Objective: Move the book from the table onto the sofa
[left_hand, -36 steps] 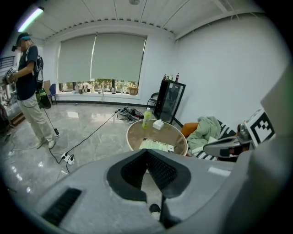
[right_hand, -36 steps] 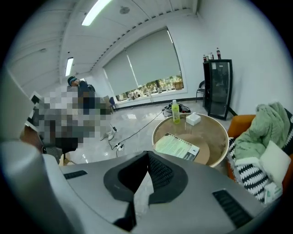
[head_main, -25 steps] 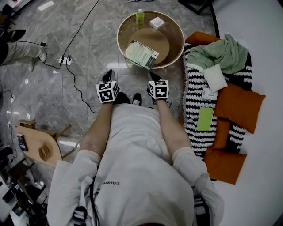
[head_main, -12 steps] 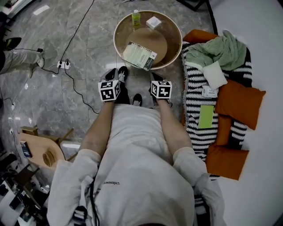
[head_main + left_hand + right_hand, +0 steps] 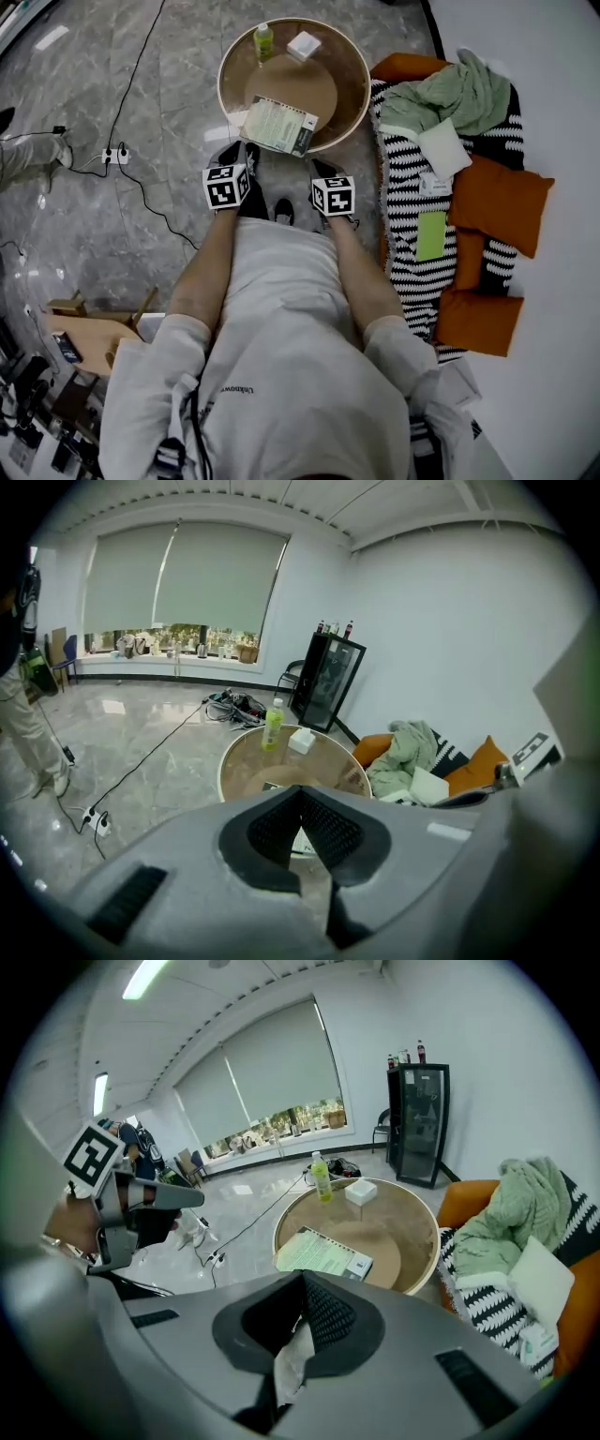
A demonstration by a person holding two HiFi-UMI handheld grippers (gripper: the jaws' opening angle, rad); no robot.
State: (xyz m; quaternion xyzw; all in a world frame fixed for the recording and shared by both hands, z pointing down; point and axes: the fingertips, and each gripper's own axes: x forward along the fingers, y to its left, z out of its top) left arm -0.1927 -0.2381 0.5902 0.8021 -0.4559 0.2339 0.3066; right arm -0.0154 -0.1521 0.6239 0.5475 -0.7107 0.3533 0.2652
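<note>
Both grippers have come forward toward the round table (image 5: 225,70) since a second ago, the left gripper (image 5: 234,167) further than the right gripper (image 5: 325,173), and the head view has swung so the table sits closer in front of me. The book (image 5: 277,125) has not moved. It lies flat at the table's near edge, one corner reaching the rim. Its long axis runs across my view, left to right, slightly skewed. It is just ahead of the jaws and between the two grippers; I judge the left the nearer by a little. Both pairs of jaws are pressed together with nothing pinched, so they must spread before any grasp. A pale sliver shows below the right pads; I cannot tell what it is. The sofa (image 5: 553,281) lies to my right, on the right gripper's side.
</note>
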